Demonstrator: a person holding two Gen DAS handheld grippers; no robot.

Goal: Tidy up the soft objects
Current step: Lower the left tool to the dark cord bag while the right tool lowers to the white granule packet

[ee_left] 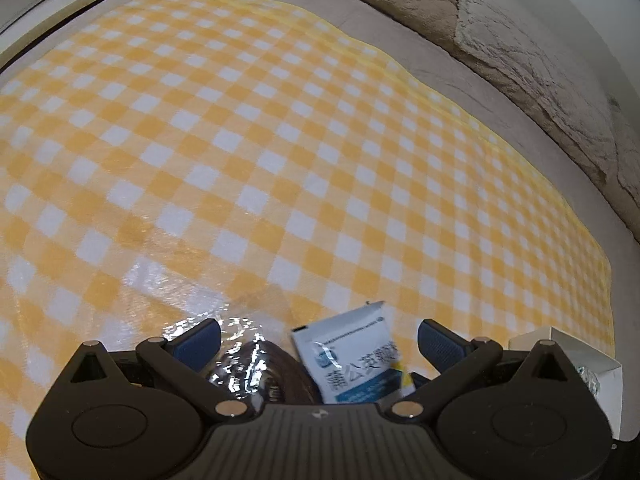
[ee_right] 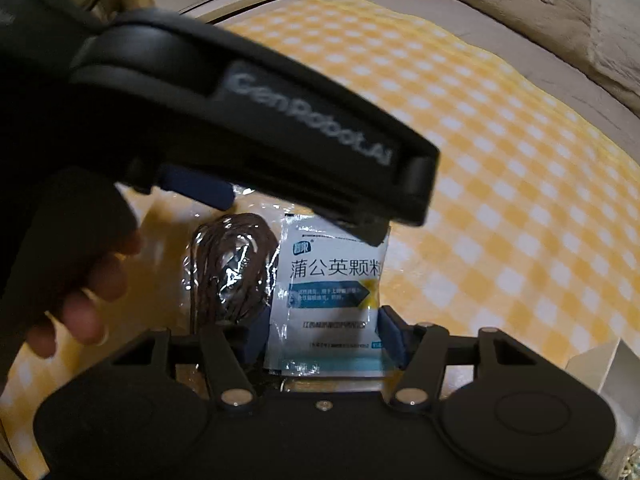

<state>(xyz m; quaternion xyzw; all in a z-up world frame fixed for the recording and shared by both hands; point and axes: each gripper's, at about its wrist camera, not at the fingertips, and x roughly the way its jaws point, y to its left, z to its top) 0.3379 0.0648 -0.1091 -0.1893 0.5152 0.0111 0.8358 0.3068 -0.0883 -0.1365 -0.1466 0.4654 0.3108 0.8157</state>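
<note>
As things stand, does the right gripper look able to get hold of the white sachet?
Probably yes. The right gripper already has its fingers either side of the white sachet. The left gripper overhangs only the sachet's far end.

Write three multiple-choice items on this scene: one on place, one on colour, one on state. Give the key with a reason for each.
1. Where does the white sachet lie relative to the coiled brown cord in the right wrist view?
A. to its right
B. to its left
C. under it

2. What colours is the checked cloth?
A. red and black
B. yellow and white
C. green and grey

3. How does the left tool stand?
A. shut on the cord
B. shut with nothing in it
C. open

Key: 1 A, the sachet sits right of the cord, between the right tool's fingers; 2 B, yellow and white squares cover it; 3 C, its blue pads stand wide apart in the left wrist view, pressing on nothing.
</note>
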